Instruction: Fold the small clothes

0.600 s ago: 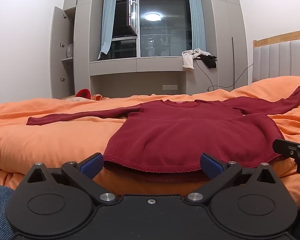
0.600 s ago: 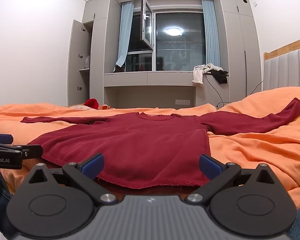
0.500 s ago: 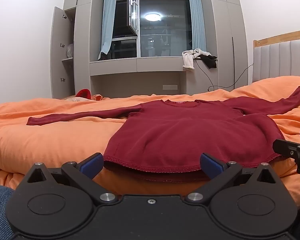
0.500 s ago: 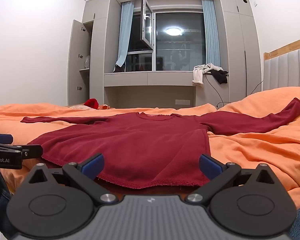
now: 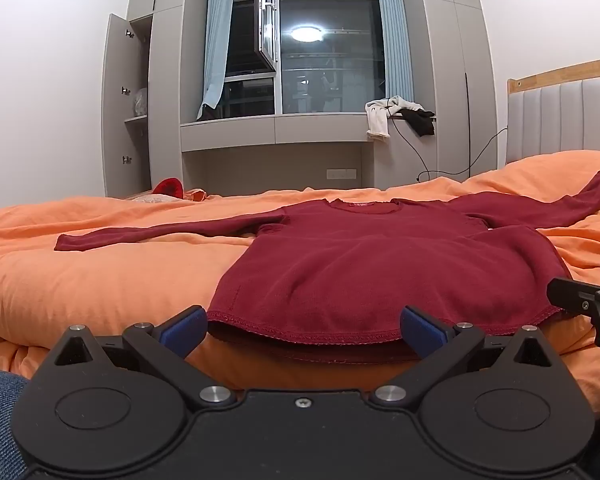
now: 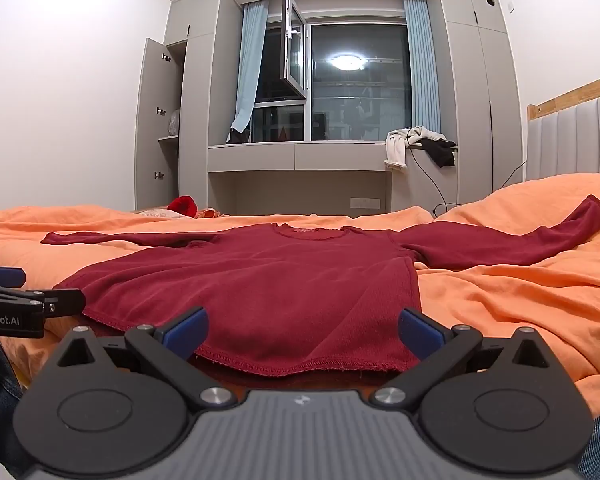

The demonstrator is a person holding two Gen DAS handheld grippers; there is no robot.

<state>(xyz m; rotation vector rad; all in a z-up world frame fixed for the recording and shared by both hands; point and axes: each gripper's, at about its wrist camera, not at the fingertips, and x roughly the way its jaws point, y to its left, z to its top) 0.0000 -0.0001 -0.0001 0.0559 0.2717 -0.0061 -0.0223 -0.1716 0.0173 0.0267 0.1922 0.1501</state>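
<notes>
Progress: nothing is folded yet, as far as I can judge; the red top (image 5: 380, 264) lies flat and fully spread on the orange bed (image 5: 80, 280), both sleeves out.
Left sleeve: stretches toward the left of the left wrist view (image 5: 148, 234), flat on the bed.
Collar: sits at the far end, centre of the frame (image 5: 362, 205), facing the window.
Right sleeve: runs up to the right over a raised hump of the bed (image 6: 520, 236).
Hem: lies nearest the cameras, low in the frame (image 6: 300, 364), slightly wavy, between the fingers of each gripper.
Left gripper: (image 5: 302, 326) fingers spread wide, grasping nothing; the hem's left part lies just beyond them, and I cannot tell if a pad touches it.
Right gripper: (image 6: 302, 328) fingers likewise released and empty, framing the hem's right part.
What is left: all of it by my reading: sleeves in, body doubled over.
Cupboard: at the left, door open (image 5: 118, 108); a pale bundle sits on a shelf (image 5: 140, 100), the rest is too dark to tell.
Sill: at upper right (image 6: 340, 148), with white and black cloths (image 6: 420, 140) draped over its end.
Far bed edge: a red item (image 6: 184, 204) lies left of centre; what it is I cannot tell.
</notes>
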